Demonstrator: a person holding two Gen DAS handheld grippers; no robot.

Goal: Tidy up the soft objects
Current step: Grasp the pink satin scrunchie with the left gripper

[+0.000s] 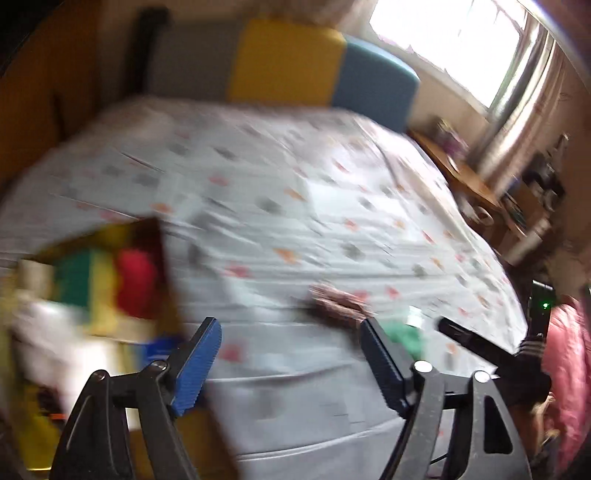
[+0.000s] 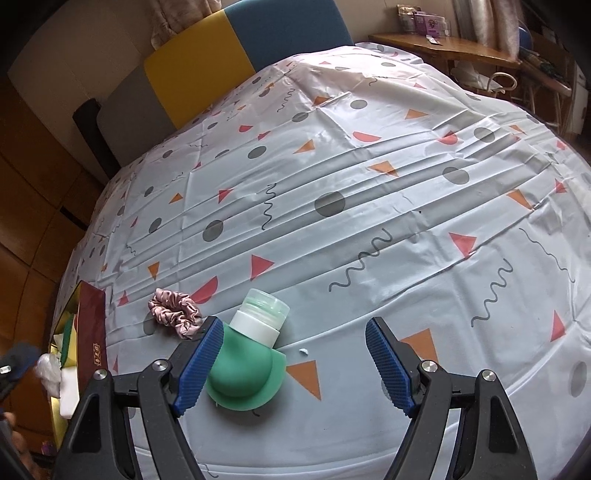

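Both tongs are spread, pinching nothing: the left tongs (image 1: pixel 290 360) near the box (image 1: pixel 110 273), the right tongs (image 2: pixel 293 360) by the green bottle (image 2: pixel 245 363). A scrunchie (image 2: pixel 173 310) lies just beside the bottle on the desk (image 2: pixel 369 206).

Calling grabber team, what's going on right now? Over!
Both grippers, left and right, open, empty. Green squeeze bottle and pink scrunchie loose on tablecloth; box far left. Nothing blocking.

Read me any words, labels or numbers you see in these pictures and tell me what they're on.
None can be read.
Dark red box: small gold mark on its side, too small to read.
Purple packages on the wooden shelf: print too small to read.
Left wrist view: too blurred for any text.
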